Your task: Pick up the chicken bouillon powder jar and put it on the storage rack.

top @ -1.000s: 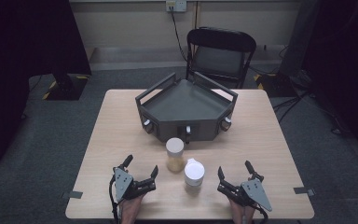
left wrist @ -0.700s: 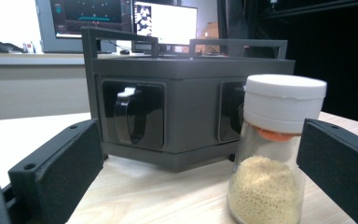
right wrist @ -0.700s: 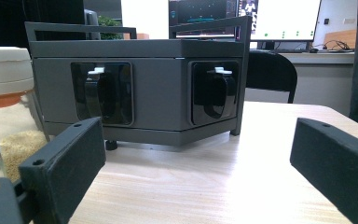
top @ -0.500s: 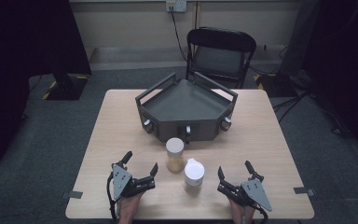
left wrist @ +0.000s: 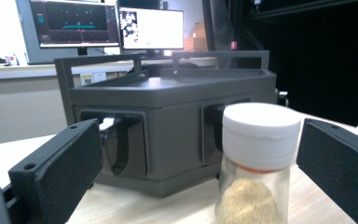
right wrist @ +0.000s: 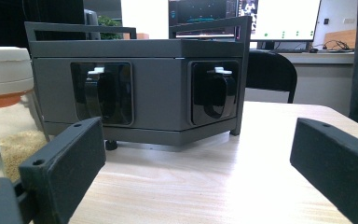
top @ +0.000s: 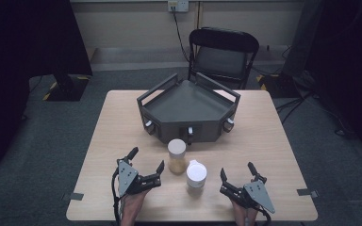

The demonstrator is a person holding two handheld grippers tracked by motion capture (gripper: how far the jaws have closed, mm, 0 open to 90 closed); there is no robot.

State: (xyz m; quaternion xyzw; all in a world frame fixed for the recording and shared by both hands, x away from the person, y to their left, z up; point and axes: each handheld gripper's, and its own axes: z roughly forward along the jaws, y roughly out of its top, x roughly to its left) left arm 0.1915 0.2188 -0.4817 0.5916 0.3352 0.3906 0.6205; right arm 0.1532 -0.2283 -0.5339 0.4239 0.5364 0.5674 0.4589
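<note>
Now, held against the high view a second ago, almost nothing has shifted: both jars and both tools sit where they sat, so I judge the work is at its very start, with no grasp yet made.

Starting at the left, the left hand-held gripper (top: 147,163) rests low near the front edge of the surface (top: 113,141), its jaws spread wide and pointing up and to the right toward the jars. The person's left hand (top: 133,202) comes in under it from the front edge, forearm roughly square to that edge. In the left gripper view the spice jar (left wrist: 256,158) stands ahead between the two black jaws (nearer the right one), touched by neither.

That spice jar (top: 176,156), clear with a white lid and tan powder inside, stands upright just in front of the dark angular tray unit (top: 188,110) at the middle of the surface. Just beside it, toward the front edge and slightly right, is a white-lidded jar (top: 196,173), also upright.

Farther right, the right hand-held gripper (top: 238,176) lies near the front right of the surface, jaws equally wide apart and holding nothing, aimed up and left. It is apart from the white-lidded jar. Its own view looks past the jars at its left edge, straight at the tray unit.

The left tool looks the better lined up for a first closing move.
</note>
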